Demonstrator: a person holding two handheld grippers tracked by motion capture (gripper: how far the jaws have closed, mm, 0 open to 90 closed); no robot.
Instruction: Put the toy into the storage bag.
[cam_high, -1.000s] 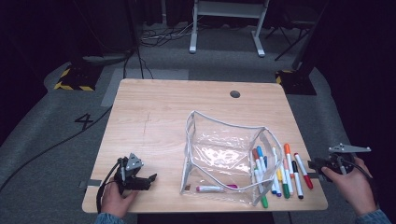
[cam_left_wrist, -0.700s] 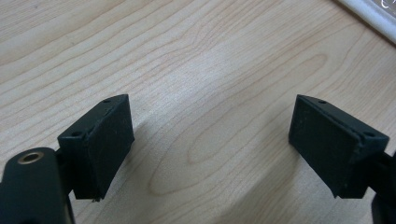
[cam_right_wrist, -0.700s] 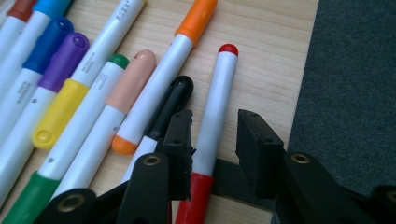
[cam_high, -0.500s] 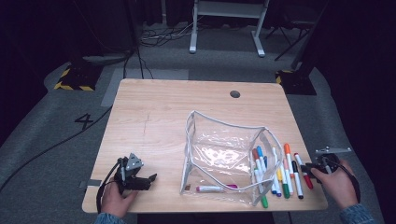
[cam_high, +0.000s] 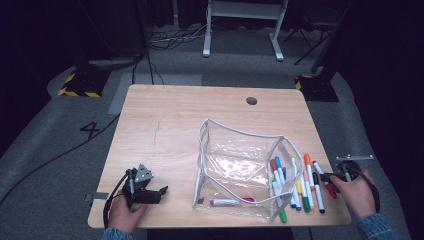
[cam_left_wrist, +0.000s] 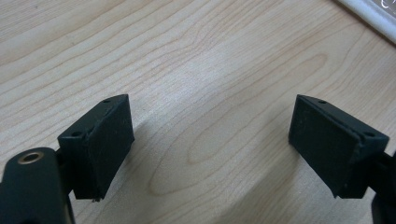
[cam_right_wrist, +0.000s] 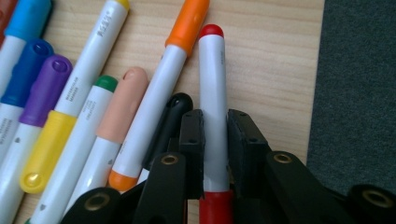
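A clear zip pouch (cam_high: 240, 165) stands open at the table's front middle, with a pink marker (cam_high: 225, 202) lying in it. Several markers (cam_high: 295, 185) lie in a row to its right. In the right gripper view the outermost one, a red marker (cam_right_wrist: 212, 93), lies between the black jaws of my right gripper (cam_right_wrist: 215, 116). The jaws have just been closing and their pads now touch its white barrel on both sides. The red marker (cam_high: 325, 177) still rests on the wood. My left gripper (cam_high: 159, 192) lies at the front left, open (cam_left_wrist: 212, 135) over bare wood.
The wooden table (cam_high: 175, 125) has a round cable hole (cam_high: 251, 100) at the back right. Its right edge runs close beside the red marker, with grey carpet (cam_right_wrist: 355, 70) below. An orange marker (cam_right_wrist: 182, 32) lies right next to the red one.
My right hand came down and in toward the table's right edge, and its jaws closed around the red marker. The left hand stayed where it was.
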